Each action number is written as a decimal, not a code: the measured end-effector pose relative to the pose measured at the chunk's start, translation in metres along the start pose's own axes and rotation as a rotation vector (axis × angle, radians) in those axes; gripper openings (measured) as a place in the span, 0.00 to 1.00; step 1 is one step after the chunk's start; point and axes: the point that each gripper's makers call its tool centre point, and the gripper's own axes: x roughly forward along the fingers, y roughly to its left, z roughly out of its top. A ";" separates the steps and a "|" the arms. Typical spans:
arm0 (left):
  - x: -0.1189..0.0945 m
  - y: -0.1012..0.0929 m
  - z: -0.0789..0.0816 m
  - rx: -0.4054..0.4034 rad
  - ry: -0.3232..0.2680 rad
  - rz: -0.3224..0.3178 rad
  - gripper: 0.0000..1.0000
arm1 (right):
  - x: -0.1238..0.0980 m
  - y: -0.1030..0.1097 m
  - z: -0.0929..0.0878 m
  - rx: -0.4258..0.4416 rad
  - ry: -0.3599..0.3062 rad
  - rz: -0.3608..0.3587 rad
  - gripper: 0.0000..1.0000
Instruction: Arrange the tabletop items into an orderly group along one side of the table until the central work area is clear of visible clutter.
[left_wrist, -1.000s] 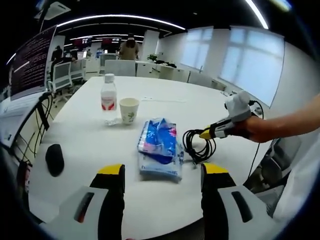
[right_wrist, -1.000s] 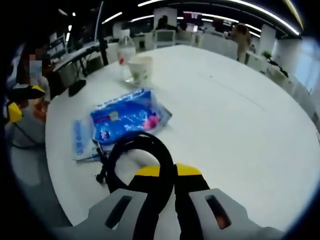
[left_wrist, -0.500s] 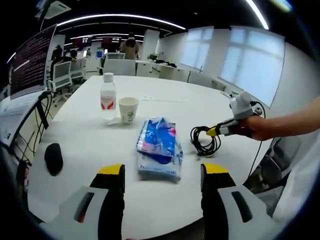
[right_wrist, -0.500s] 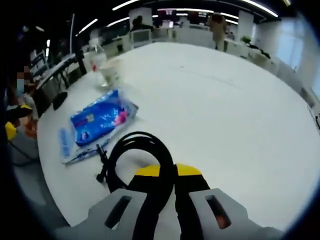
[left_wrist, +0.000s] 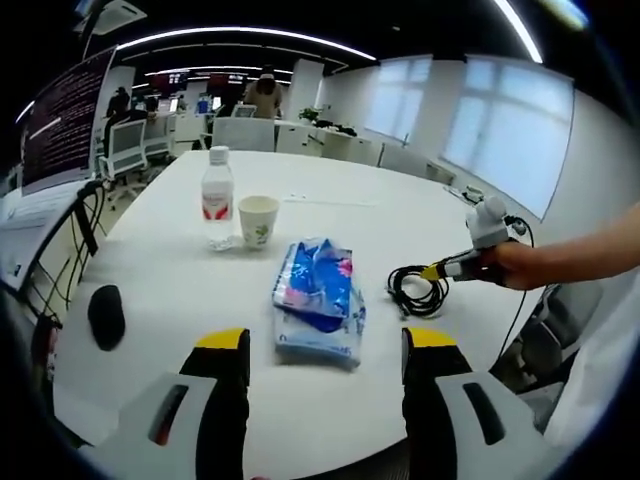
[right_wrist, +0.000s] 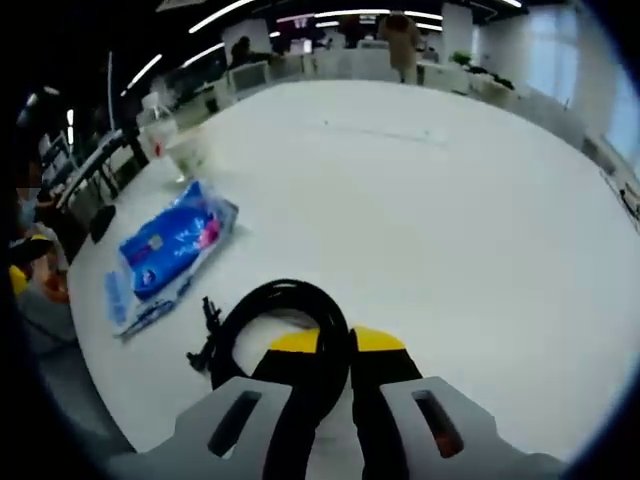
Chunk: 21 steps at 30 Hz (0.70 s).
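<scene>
The right gripper (right_wrist: 334, 340) has its yellow-tipped jaws clamped on a coiled black cable (right_wrist: 268, 318), which rests on the round white table (right_wrist: 430, 220) near its edge. The left gripper (left_wrist: 322, 340) holds nothing, its jaws spread wide above the near rim. Beyond them lies a blue plastic packet (left_wrist: 318, 290) on a flatter pack, then a paper cup (left_wrist: 258, 220) just beside a clear water bottle (left_wrist: 217, 197). A black mouse (left_wrist: 106, 315) sits well apart.
</scene>
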 end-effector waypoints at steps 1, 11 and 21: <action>0.000 -0.001 0.000 -0.001 0.000 0.000 0.61 | 0.000 0.000 0.000 -0.004 0.001 0.002 0.08; 0.004 -0.008 -0.001 -0.003 0.010 0.001 0.61 | -0.005 -0.002 -0.001 -0.005 -0.013 0.010 0.06; 0.013 -0.016 0.005 0.007 0.008 -0.011 0.61 | -0.020 0.010 -0.011 -0.002 -0.052 0.056 0.15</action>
